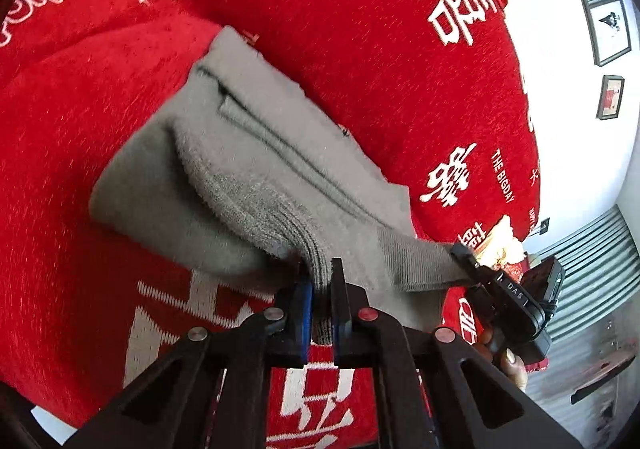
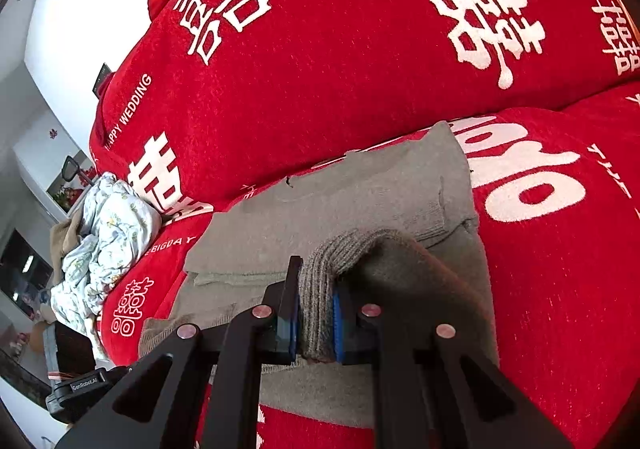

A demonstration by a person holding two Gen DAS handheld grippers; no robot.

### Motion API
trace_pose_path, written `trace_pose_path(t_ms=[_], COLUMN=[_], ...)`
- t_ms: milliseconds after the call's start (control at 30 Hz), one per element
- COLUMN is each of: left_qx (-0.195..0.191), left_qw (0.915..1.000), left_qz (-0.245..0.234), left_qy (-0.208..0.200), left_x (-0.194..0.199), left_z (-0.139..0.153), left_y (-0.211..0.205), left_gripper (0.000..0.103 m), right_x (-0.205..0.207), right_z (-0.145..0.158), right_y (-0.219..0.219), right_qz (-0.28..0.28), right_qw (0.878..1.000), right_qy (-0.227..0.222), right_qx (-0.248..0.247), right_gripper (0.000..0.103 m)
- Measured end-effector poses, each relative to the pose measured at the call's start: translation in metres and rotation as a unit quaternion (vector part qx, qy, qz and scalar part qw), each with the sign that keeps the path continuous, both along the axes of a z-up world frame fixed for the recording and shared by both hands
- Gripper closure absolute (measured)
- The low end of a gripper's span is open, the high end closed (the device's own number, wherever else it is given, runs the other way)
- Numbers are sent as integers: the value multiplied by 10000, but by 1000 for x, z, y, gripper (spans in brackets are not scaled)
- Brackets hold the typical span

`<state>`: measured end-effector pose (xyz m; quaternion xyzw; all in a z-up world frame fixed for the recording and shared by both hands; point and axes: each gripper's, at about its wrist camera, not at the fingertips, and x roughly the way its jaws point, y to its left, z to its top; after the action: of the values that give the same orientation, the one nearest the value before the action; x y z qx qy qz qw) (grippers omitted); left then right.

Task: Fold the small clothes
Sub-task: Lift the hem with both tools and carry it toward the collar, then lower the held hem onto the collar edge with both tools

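A grey knitted sweater (image 1: 256,153) lies on a red bedspread (image 1: 380,61) with white characters. My left gripper (image 1: 320,281) is shut on a bunched ribbed edge of the sweater, lifted over the rest of the garment. My right gripper (image 2: 318,301) is shut on another bunched ribbed edge of the same sweater (image 2: 360,201), held above its flat part. The right gripper also shows in the left wrist view (image 1: 464,253), clamped on the sweater's ribbed hem at the right.
A crumpled floral white cloth (image 2: 108,233) lies at the bed's left side. The red bedspread (image 2: 360,49) rises in a thick fold behind the sweater. Framed pictures (image 1: 604,1) hang on the white wall. The left gripper's body (image 2: 76,381) sits low left.
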<state>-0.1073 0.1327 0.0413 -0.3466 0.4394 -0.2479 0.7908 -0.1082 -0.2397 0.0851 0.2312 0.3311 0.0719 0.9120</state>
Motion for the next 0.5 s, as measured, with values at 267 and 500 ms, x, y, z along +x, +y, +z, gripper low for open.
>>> trace_pose_path(t_ms=[267,500], left_qx=[211,699], left_qw=[9975,9925], left_qz=[213,353], left_qy=[-641,-934], left_x=[24,64], left_z=[39,60], left_y=[12,14], left_gripper=[96,96], right_x=[3,19], right_z=[6,15], right_y=[-5,-11], right_qz=[-69,-130], right_qw=[10000,9998], right_qy=[-8,17], right_qx=[-68,-117], right_gripper=[89,89])
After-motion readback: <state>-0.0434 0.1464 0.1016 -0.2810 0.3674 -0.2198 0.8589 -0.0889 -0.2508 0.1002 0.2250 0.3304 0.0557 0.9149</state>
